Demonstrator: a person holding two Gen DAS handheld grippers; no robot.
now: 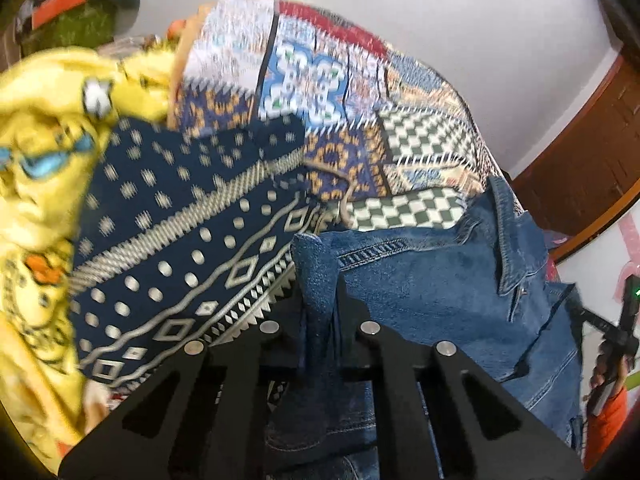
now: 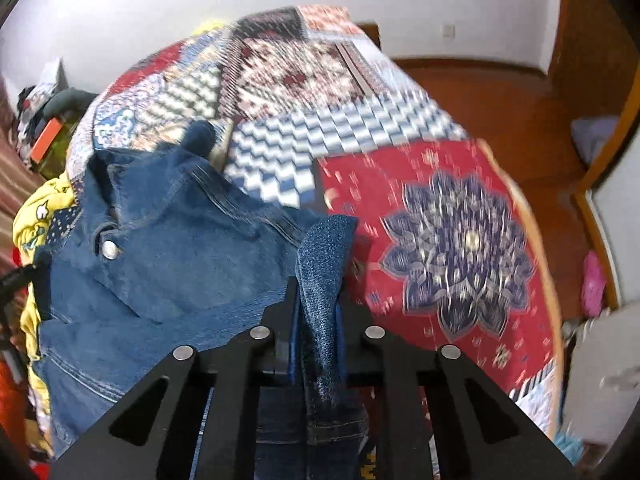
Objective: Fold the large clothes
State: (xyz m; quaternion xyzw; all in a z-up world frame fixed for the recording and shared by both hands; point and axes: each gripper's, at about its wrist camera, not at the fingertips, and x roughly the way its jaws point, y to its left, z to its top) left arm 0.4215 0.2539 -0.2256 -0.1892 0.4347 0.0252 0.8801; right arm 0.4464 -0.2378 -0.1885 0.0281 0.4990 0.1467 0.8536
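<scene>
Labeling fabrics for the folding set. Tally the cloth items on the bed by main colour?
Blue denim: 1, the denim jacket, pinched at two spots by the left gripper and right gripper.
Navy patterned: 1, the navy cloth.
Yellow printed: 1, the yellow cloth.
Multicolour patchwork: 1, the bedspread underneath.
Total: 4

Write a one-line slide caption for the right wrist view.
Right gripper shut on a fold of the denim jacket, which lies on the patchwork bedspread.
</scene>
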